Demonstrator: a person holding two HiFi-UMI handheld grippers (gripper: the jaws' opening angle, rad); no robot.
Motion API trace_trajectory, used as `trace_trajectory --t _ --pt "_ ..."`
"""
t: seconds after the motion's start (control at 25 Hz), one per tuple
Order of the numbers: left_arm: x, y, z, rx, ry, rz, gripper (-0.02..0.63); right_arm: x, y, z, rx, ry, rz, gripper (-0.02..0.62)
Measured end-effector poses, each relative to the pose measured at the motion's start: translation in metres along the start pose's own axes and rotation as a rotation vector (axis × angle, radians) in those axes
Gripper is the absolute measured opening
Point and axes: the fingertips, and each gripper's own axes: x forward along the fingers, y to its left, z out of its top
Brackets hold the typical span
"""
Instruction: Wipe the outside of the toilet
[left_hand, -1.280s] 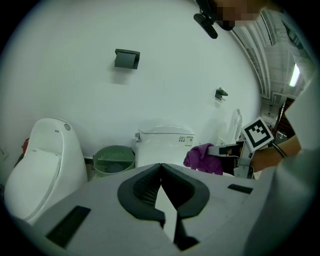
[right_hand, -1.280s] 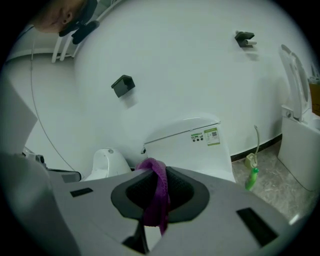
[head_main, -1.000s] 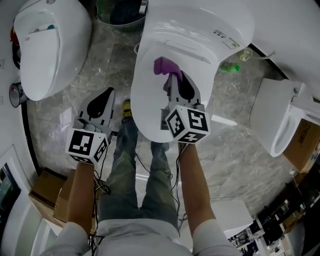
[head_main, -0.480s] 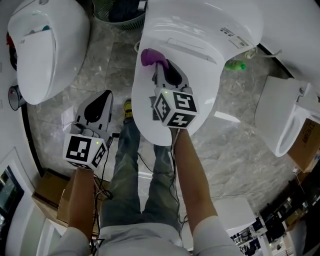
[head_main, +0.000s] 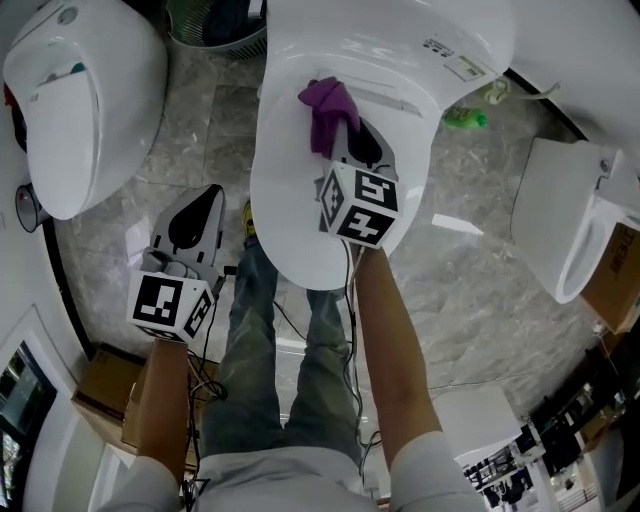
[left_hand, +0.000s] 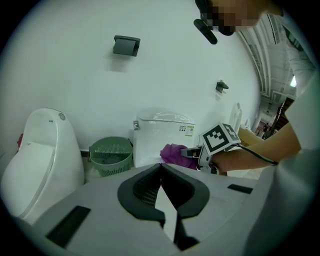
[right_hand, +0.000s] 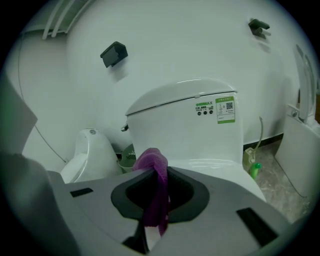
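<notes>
A white toilet (head_main: 300, 215) with its lid down stands under me, its tank (right_hand: 200, 127) labelled at the back. A purple cloth (head_main: 327, 112) lies on the rear of the lid. My right gripper (head_main: 338, 140) is shut on the cloth (right_hand: 156, 192) and holds it against the lid near the tank. The left gripper (head_main: 207, 200) hangs over the floor left of the bowl, jaws closed together with nothing between them (left_hand: 161, 167). In the left gripper view the cloth (left_hand: 175, 154) and the right gripper's marker cube (left_hand: 219, 140) show in front of the tank.
A second white toilet (head_main: 80, 110) stands at the left, a third fixture (head_main: 565, 225) at the right. A green mesh bin (head_main: 215, 30) sits beside the tank. A green bottle (head_main: 462, 118) lies on the marble floor. Cardboard boxes (head_main: 100, 375) are at lower left.
My right gripper swept the purple cloth across the back of the lid, first to the left, then back right and closer to the tank. The left gripper barely moved.
</notes>
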Motion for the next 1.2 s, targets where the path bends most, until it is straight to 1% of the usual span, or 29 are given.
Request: trace_trajectory --t 0.2,0.36,0.6,0.84,0.96,1.2 --pt "0.008 -0.015 0.000 0.009 0.010 -0.017 0.012 -0.011 -0.041 -0.008 0.004 0.014 -0.083 0.057" --pt "0.015 -0.031 -0.002 0.019 0.018 -0.034 0.012 -0.023 -0.083 -0.017 0.019 0.027 -0.159 0.057" --pt "0.024 -0.064 -0.006 0.030 0.025 -0.087 0.012 -0.052 -0.150 -0.034 0.100 0.030 -0.283 0.057" --pt "0.034 -0.097 -0.007 0.043 0.037 -0.130 0.012 -0.070 -0.199 -0.051 0.079 0.060 -0.359 0.057" --pt "0.038 -0.112 -0.011 0.039 0.030 -0.151 0.012 -0.083 -0.223 -0.057 0.077 0.070 -0.397 0.057" --pt "0.037 -0.126 -0.006 0.037 0.022 -0.167 0.012 -0.123 -0.275 -0.045 0.070 0.028 -0.493 0.057"
